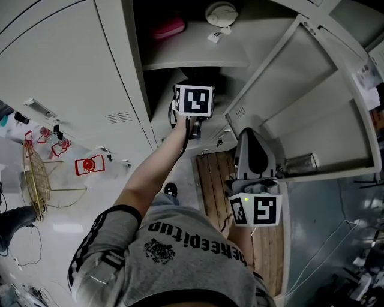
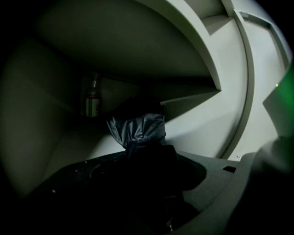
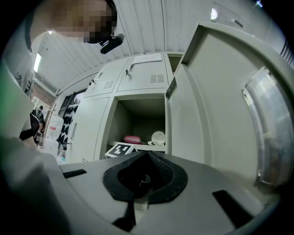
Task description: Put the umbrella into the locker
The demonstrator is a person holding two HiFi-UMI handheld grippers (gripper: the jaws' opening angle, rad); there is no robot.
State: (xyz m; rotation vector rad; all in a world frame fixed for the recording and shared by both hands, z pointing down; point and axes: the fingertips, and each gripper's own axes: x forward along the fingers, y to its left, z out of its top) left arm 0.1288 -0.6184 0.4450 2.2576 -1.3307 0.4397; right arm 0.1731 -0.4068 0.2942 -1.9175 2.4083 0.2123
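Note:
The umbrella (image 2: pixel 137 128), folded into a grey-blue bundle, sticks out of my left gripper (image 2: pixel 138 153), which is shut on it. That gripper (image 1: pixel 193 101) reaches into the dark compartment under the shelf (image 1: pixel 198 60) of the open locker; in the head view its marker cube hides the umbrella. Behind the umbrella, a bottle (image 2: pixel 92 97) stands at the back of the compartment. My right gripper (image 1: pixel 252 147) hangs lower, just in front of the open door (image 1: pixel 312 102). Its jaws (image 3: pixel 148 156) are shut with nothing between them.
On the upper shelf lie a pink item (image 1: pixel 168 27), a round white item (image 1: pixel 221 12) and a small tag (image 1: pixel 216 37). Closed locker doors (image 1: pixel 60 72) stand to the left. A wire basket (image 1: pixel 36 177) and red hooks (image 1: pixel 87 165) lie further left.

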